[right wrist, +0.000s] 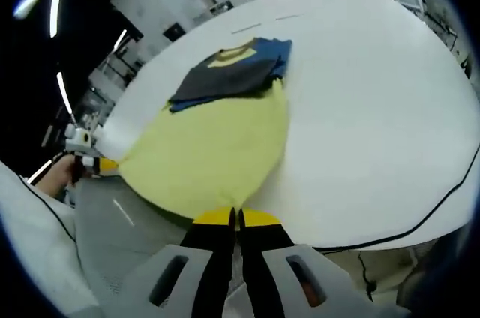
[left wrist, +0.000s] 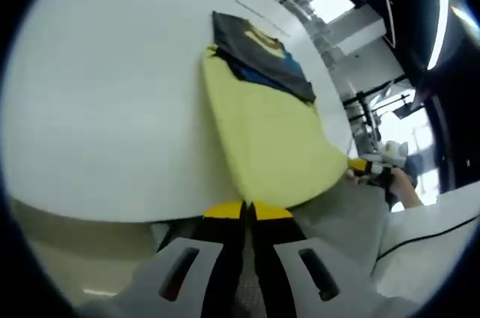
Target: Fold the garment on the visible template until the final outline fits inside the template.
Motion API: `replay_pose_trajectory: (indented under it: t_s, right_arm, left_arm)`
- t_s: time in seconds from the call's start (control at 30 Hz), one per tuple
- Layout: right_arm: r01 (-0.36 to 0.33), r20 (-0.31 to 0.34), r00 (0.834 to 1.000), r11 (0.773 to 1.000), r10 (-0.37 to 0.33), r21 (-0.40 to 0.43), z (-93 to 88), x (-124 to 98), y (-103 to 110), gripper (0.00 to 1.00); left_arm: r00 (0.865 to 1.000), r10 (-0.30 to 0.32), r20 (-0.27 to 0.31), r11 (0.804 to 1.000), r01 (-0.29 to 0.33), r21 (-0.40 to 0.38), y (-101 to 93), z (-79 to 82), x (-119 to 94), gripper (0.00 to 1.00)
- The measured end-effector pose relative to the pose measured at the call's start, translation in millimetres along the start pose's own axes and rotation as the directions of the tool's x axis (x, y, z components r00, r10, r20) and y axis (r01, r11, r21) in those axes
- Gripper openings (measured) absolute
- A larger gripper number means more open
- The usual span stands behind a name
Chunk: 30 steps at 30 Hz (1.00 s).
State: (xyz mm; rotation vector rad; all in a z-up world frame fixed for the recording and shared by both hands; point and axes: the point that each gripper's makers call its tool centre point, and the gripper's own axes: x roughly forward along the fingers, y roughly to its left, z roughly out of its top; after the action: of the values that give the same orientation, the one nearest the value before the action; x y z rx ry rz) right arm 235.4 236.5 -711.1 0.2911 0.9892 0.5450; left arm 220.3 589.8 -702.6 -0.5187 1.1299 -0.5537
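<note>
A garment lies on the white table [left wrist: 112, 93]. Its yellow body [left wrist: 270, 130] stretches toward the near edge, and a dark grey and blue part [left wrist: 259, 52] is folded at the far end. My left gripper [left wrist: 247, 210] is shut on the yellow hem at the table's edge. My right gripper [right wrist: 236, 217] is shut on the hem's other corner, and the yellow cloth [right wrist: 217, 153] and dark part [right wrist: 225, 74] spread beyond it. The right gripper [left wrist: 364, 166] shows in the left gripper view, held by a hand. The left gripper [right wrist: 94, 162] shows at the left of the right gripper view.
Short dark marks [right wrist: 247, 29] lie on the table beyond the garment. A black cable [right wrist: 442, 198] runs along the table's right edge. The person's white clothing [left wrist: 435, 235] and grey floor [right wrist: 112, 228] are below the edge. Equipment stands at the far side.
</note>
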Motion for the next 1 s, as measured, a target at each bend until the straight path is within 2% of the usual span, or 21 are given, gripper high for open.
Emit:
replay_pose_trajectory:
  t_s: [0.37, 0.6, 1.0]
  right_arm:
    - [-0.029, 0.022, 0.999, 1.0, 0.029, 0.005, -3.3, -14.7, 13.4, 0.03]
    - [-0.058, 0.031, 0.998, 0.998, 0.058, -0.004, -3.3, -27.3, 25.3, 0.03]
    - [-0.076, 0.015, 0.997, 0.997, 0.076, -0.024, -6.8, -41.4, 34.7, 0.03]
  left_arm:
    - [0.999, -0.04, 0.026, 0.999, 0.041, -0.026, -21.4, -10.1, -26.2, 0.0]
    - [0.994, -0.08, 0.076, 0.996, 0.083, -0.037, -39.8, -2.5, -41.3, 0.0]
    - [0.993, -0.093, 0.069, 0.995, 0.095, -0.016, -49.4, -8.3, -53.4, 0.0]
